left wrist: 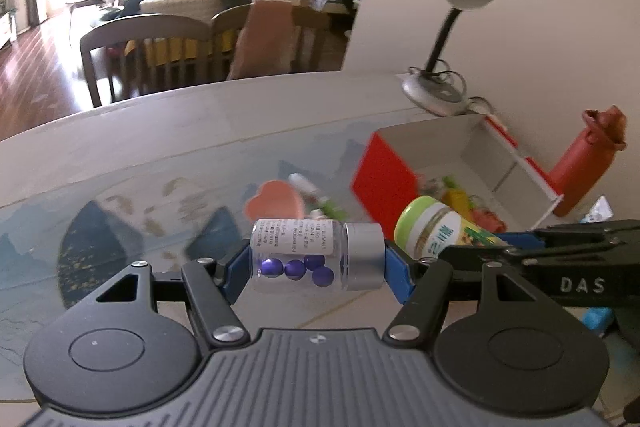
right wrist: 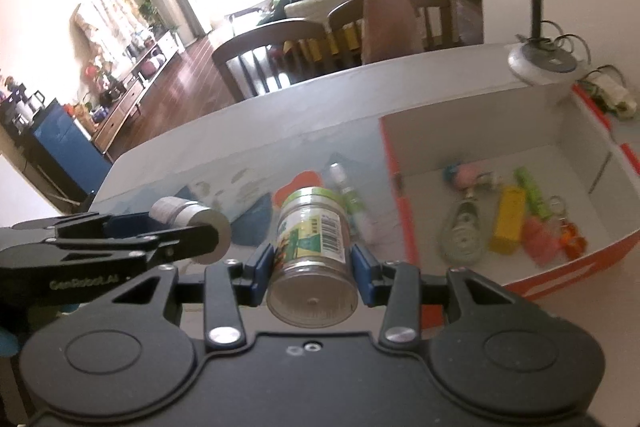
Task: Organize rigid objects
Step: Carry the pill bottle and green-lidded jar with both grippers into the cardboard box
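Observation:
My left gripper (left wrist: 316,267) is shut end to end on a clear bottle (left wrist: 312,253) with a silver cap and purple balls inside, held sideways above the table. My right gripper (right wrist: 314,263) is shut on a green-lidded jar (right wrist: 312,251) with a printed label, lid pointing away from me. In the left wrist view that jar (left wrist: 436,227) and the right gripper (left wrist: 560,239) hang just to the right. In the right wrist view the left gripper (right wrist: 120,239) with the bottle's silver cap (right wrist: 192,223) sits at the left. An open red-and-white box (right wrist: 480,131) lies ahead to the right.
The box holds keychains and small toys (right wrist: 516,219). On the table (left wrist: 160,147) lie an orange heart-shaped piece (left wrist: 276,203) and a small white tube (right wrist: 348,195). A desk lamp (left wrist: 448,27) stands behind the box and a red bottle (left wrist: 588,163) beside it. Chairs (left wrist: 148,47) stand past the far edge.

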Tool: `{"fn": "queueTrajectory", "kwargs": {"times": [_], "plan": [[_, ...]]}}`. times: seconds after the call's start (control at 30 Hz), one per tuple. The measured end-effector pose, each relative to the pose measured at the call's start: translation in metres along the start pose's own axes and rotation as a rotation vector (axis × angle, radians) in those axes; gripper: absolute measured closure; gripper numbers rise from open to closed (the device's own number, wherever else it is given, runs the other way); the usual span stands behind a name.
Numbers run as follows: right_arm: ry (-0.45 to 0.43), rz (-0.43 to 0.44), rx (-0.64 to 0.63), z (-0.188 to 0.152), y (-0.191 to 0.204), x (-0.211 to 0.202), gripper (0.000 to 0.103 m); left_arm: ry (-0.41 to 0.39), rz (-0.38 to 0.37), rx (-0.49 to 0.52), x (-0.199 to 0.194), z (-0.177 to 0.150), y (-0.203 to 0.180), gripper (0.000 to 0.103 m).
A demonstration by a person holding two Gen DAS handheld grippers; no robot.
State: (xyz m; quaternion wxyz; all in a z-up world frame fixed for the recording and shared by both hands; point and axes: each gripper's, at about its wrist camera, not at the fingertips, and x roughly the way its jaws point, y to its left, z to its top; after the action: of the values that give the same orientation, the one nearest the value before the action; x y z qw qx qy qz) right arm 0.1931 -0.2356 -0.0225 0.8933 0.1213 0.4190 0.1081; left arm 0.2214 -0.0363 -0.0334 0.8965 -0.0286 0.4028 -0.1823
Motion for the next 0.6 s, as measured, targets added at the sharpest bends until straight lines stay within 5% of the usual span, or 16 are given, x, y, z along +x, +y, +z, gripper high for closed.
{"fn": "queueTrajectory", "kwargs": {"times": [0.6], "plan": [[-0.083,-0.118,0.06,0.02,-0.144,-0.03,0.062,0.041,-0.042,0.115,0.063,0.022,-0.125,0.035]]}}
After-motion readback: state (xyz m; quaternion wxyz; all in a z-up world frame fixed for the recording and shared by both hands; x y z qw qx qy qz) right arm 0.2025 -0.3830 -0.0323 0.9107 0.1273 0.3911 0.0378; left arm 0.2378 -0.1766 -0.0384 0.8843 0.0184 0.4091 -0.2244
